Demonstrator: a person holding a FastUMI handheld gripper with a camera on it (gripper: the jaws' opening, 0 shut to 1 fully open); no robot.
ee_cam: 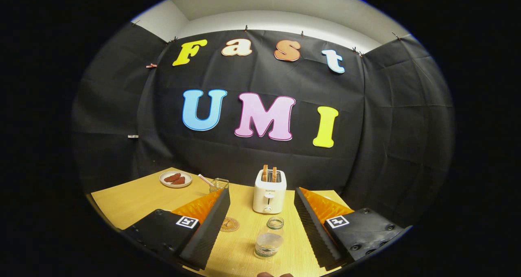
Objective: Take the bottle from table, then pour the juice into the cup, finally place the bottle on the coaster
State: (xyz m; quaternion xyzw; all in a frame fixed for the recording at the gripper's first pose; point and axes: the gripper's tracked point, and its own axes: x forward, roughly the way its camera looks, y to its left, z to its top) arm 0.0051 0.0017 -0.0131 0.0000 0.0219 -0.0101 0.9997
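Bottle (269,238) between open gripper (260,210), coaster (229,224) half-hidden

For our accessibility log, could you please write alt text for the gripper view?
The open gripper frames an uncapped bottle standing on a wooden table. Beyond stand a toaster, cup and plate; a coaster lies by one finger.

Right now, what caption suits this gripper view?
Open gripper framing an uncapped bottle on the table, toaster beyond.
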